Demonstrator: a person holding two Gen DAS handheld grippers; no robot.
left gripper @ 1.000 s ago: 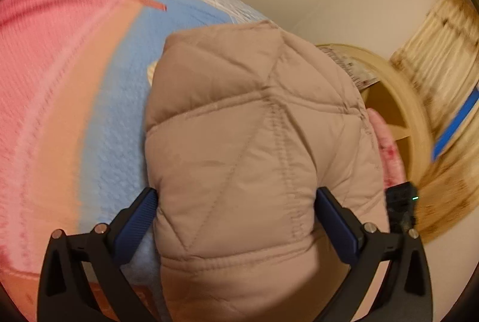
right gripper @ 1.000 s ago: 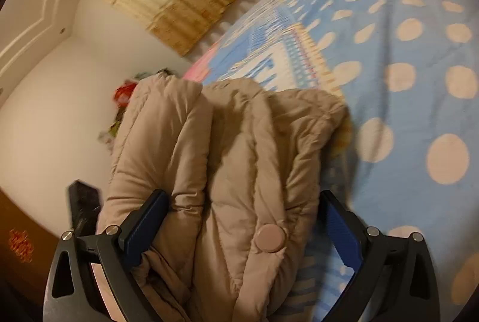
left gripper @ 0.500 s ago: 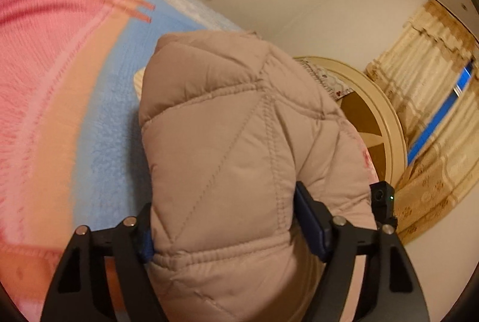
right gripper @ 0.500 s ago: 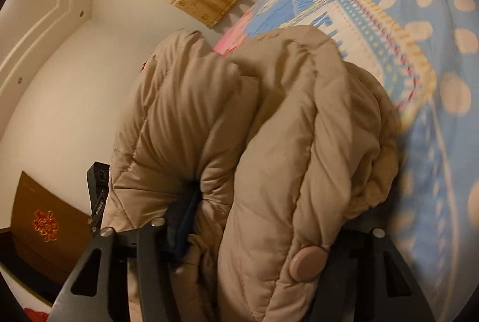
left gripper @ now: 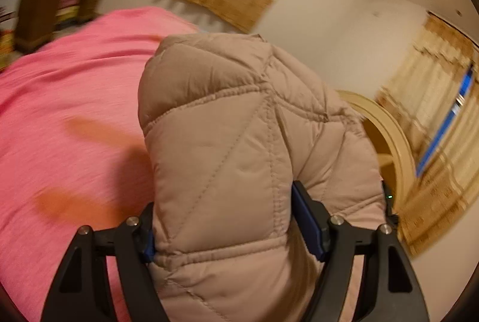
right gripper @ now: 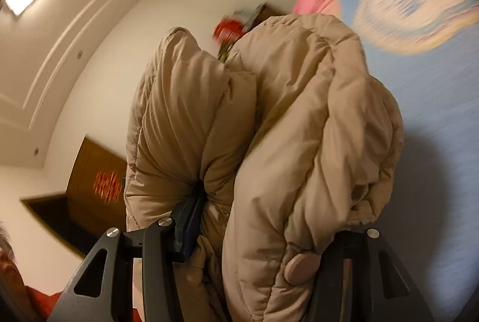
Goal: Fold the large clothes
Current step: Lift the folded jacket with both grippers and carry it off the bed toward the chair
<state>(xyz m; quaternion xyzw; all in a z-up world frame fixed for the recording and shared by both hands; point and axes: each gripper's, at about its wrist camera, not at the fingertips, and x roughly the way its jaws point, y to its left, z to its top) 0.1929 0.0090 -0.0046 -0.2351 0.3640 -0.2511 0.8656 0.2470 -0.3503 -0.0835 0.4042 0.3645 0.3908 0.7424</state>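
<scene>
While both my grippers clamp it, the puffy beige quilted jacket [left gripper: 239,148] hangs bunched between them, lifted above the bed's pink blanket [left gripper: 66,112]. My left gripper [left gripper: 227,229] has its jaws pinched on a thick quilted fold; my right gripper [right gripper: 269,235] is squeezed on the bundled snap-button edge. Jacket bulk stands forward of both jaws. Both wrists tilted upward, ceiling showing. I judge laying down comes next.

The jacket [left gripper: 227,160] sat between the fingers of the left tool [left gripper: 223,229] and the right tool [right gripper: 263,235], with the bed [left gripper: 66,118] behind it
</scene>
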